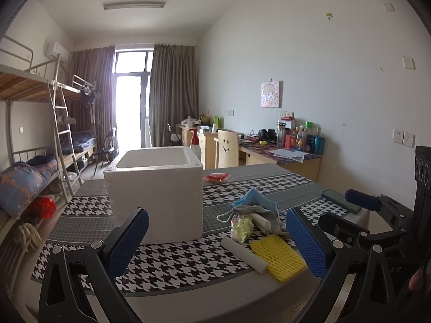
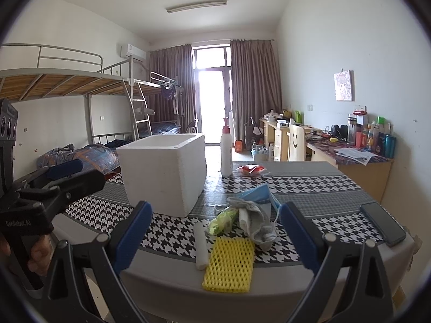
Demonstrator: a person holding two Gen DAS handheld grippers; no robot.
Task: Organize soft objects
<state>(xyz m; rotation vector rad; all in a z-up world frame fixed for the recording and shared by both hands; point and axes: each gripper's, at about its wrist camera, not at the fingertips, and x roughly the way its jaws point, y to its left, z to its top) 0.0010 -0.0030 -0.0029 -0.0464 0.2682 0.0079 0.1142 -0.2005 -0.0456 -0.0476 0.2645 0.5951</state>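
A white foam box [image 1: 159, 193] [image 2: 164, 172] stands open-topped on the houndstooth table cloth [image 1: 175, 263]. To its right lies a pile: a blue face mask [image 1: 256, 199] [image 2: 258, 193], a grey sock [image 2: 258, 220], a green-yellow wrapper [image 1: 242, 228] [image 2: 223, 219], a white roll [image 1: 245, 254] [image 2: 201, 245] and a yellow foam net [image 1: 277, 258] [image 2: 231, 262]. My left gripper [image 1: 215, 245] is open and empty, before the box and pile. My right gripper [image 2: 218, 239] is open and empty, in front of the pile.
A dark phone [image 2: 382, 223] lies at the table's right edge. A white pump bottle [image 2: 226, 148] and a red packet [image 2: 250, 169] sit behind the box. The other gripper shows at each view's side [image 1: 361, 202] [image 2: 64, 169]. Bunk beds and desks stand beyond.
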